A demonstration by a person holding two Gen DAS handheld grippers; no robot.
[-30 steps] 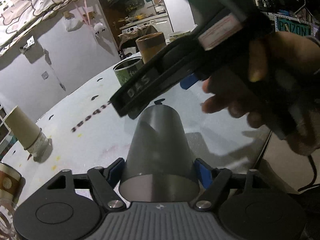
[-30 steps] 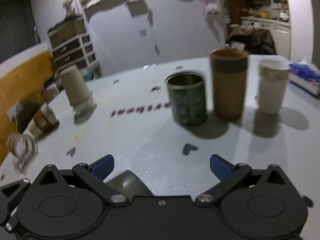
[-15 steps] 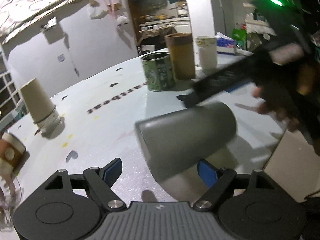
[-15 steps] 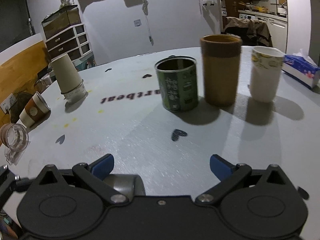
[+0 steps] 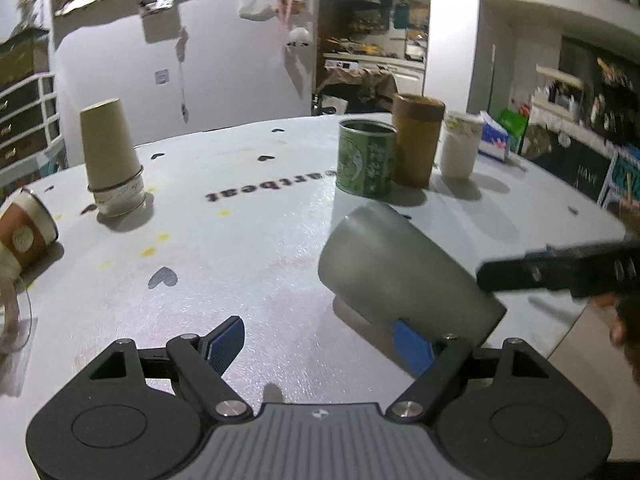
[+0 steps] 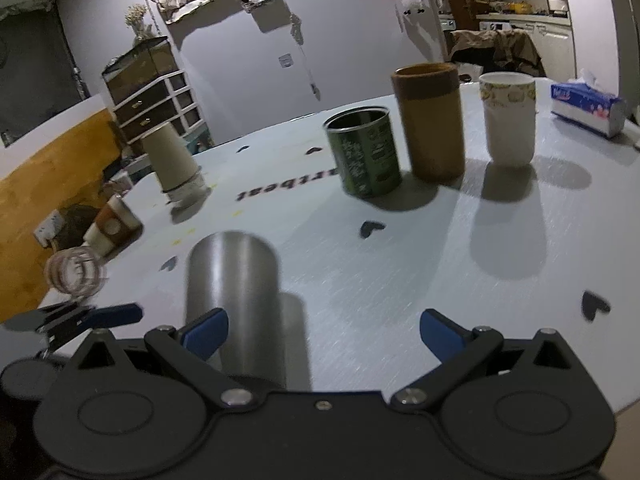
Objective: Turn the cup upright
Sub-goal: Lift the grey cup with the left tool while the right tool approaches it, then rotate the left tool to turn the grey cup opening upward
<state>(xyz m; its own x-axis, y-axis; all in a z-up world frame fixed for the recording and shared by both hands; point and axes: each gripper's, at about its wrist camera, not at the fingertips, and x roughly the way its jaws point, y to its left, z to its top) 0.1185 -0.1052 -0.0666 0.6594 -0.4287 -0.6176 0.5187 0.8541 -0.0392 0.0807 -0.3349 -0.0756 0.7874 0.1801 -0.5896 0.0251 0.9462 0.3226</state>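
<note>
Lying on its side: steel cup (image 5: pixel 404 272). Spread wide, both grippers, left (image 5: pixel 320 340) and right (image 6: pixel 322 332). Best gripped mid-wall, then rotated rim-up.

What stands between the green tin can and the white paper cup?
In the right wrist view, the tall brown cardboard tube stands between the green tin can and white paper cup.

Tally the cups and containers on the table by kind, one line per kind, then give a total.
Metal cups: 1, the grey metal cup lying on its side
Paper cups: 3, the upside-down stack, the brown-sleeved cup on its side, the white patterned cup
Green tins: 1
Brown canisters: 1
Clear plastic cups: 1
Total: 7
</note>
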